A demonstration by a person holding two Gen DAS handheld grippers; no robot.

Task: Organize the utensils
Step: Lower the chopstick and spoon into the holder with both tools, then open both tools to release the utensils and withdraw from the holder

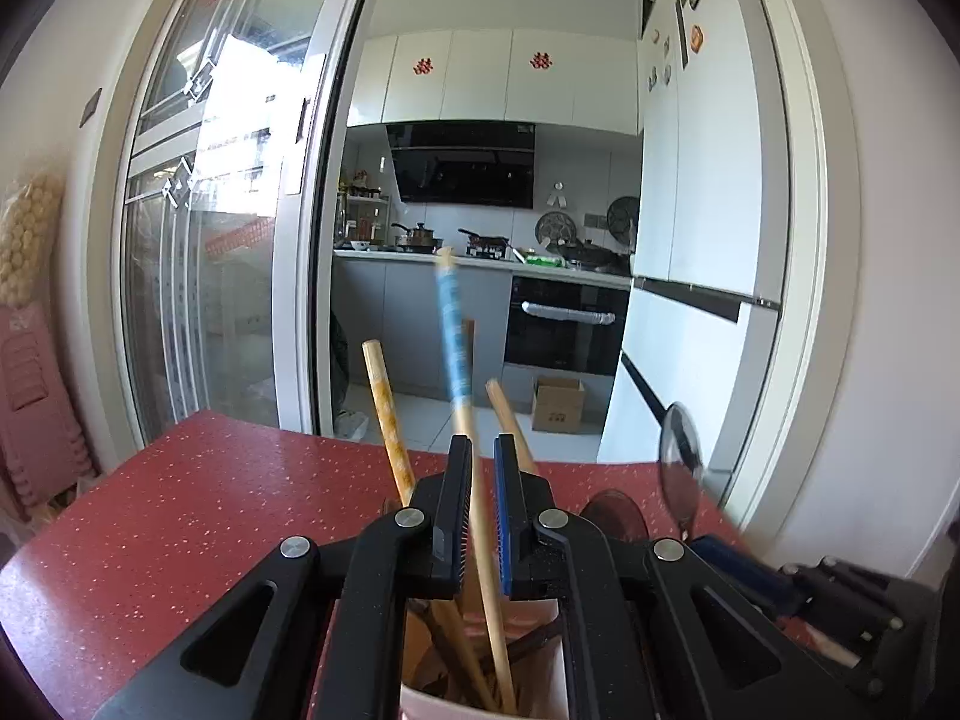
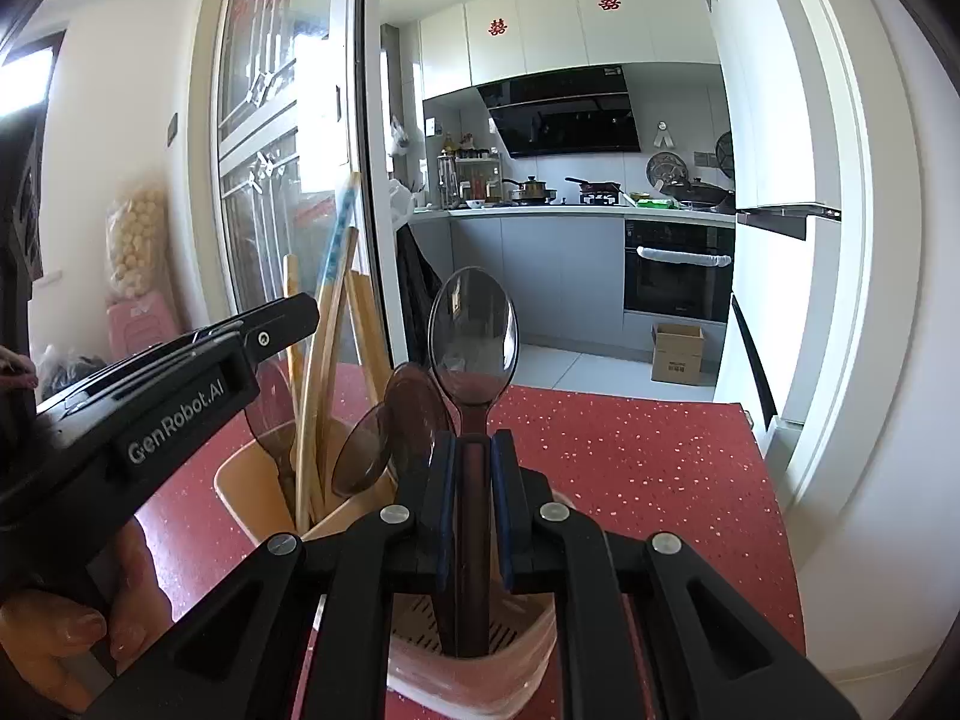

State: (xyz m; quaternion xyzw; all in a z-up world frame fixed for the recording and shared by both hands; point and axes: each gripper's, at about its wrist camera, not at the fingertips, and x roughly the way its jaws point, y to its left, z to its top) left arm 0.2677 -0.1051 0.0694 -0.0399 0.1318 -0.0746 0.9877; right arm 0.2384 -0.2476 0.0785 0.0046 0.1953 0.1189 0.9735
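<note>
My left gripper (image 1: 481, 450) stands over the utensil holder (image 1: 420, 699). A chopstick with a blue patterned end (image 1: 456, 348) runs between its jaws with a small gap on each side, its lower end in the holder among other wooden chopsticks (image 1: 390, 420). My right gripper (image 2: 476, 441) is shut on the handle of a clear brown plastic spoon (image 2: 473, 336), bowl up, over the holder's slotted compartment (image 2: 420, 618). Two more brown spoons (image 2: 414, 414) lean in the holder. The left gripper's body (image 2: 174, 414) shows at left in the right wrist view.
The holder stands on a red speckled table (image 1: 180, 510). A glass sliding door (image 1: 228, 210) and an open kitchen lie beyond the table's far edge. A cardboard box (image 1: 558, 405) sits on the kitchen floor. A pink stool (image 2: 138, 324) is at the far left.
</note>
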